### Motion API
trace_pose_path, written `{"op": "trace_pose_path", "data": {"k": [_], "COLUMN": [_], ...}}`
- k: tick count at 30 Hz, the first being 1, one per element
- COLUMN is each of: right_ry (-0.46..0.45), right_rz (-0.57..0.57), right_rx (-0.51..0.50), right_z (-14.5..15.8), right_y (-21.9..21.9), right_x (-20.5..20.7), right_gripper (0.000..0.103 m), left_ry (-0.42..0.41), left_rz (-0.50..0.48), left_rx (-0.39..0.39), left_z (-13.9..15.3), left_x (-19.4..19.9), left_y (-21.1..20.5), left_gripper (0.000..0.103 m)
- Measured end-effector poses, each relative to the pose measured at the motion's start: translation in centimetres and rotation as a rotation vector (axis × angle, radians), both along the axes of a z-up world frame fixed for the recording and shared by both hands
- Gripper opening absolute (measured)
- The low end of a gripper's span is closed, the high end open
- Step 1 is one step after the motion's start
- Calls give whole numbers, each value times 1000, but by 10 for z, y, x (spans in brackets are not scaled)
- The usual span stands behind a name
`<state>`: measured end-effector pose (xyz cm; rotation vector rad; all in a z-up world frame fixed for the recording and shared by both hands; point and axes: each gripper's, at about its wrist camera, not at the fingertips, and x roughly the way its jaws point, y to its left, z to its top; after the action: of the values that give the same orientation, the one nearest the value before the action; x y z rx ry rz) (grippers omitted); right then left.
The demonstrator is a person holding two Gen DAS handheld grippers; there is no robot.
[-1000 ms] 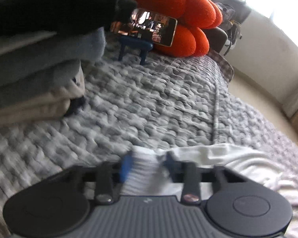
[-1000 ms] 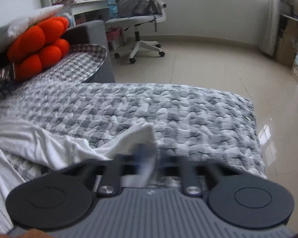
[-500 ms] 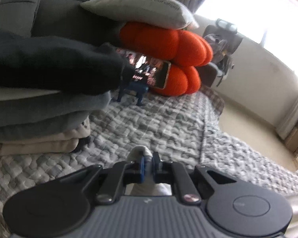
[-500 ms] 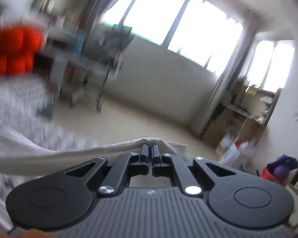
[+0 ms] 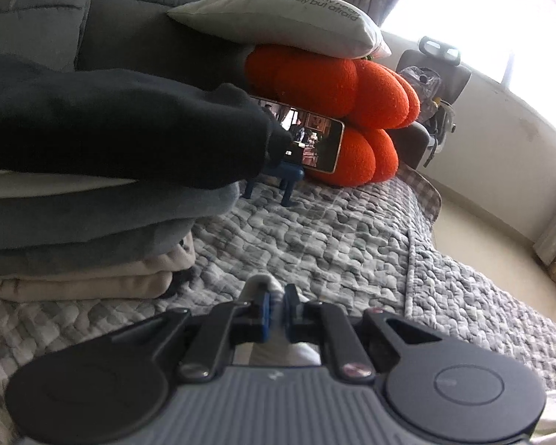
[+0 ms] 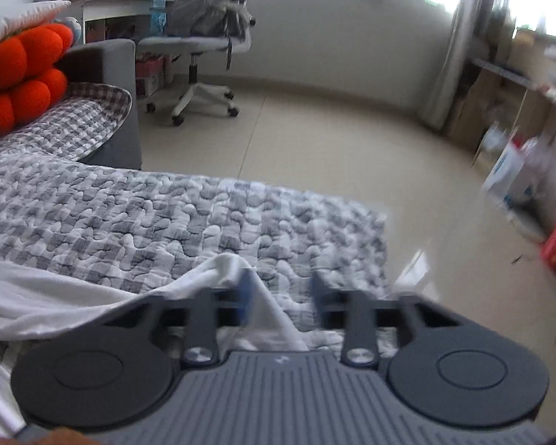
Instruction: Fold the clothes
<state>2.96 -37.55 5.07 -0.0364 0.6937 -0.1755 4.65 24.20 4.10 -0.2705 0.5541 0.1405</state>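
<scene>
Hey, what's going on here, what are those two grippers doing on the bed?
A person is folding laundry on a grey checked quilt with a handheld gripper in each hand. The left gripper is shut on a pinch of a white garment. The right gripper is open, with the same white cloth draped against its left finger and trailing off across the quilt. A stack of folded clothes already sits to the left, in front of a propped-up phone and an orange cushion.

Bright daylight blows out the windows; fisheye edges bend, right view slightly blurred.
</scene>
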Motion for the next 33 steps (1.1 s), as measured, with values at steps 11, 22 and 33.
{"op": "trace_pose_path", "data": {"k": [11,22,33], "right_ry": [-174,-123,-73], "right_rz": [142,111,210], "right_rx": [-141,-305,-74], "right_z": [25,-5,2], "right_y": [31,1,11], "right_x": [-11,-81,-43], "right_gripper": [4,8,51], "left_ry": [-25,-12,5], "left_rz": [28,28,21], "left_rx": [40,23,53], "left_z": [9,2,0], "left_x": [-6,-7,-4], "left_y": [0,9,0], "left_gripper": [8,8,8]}}
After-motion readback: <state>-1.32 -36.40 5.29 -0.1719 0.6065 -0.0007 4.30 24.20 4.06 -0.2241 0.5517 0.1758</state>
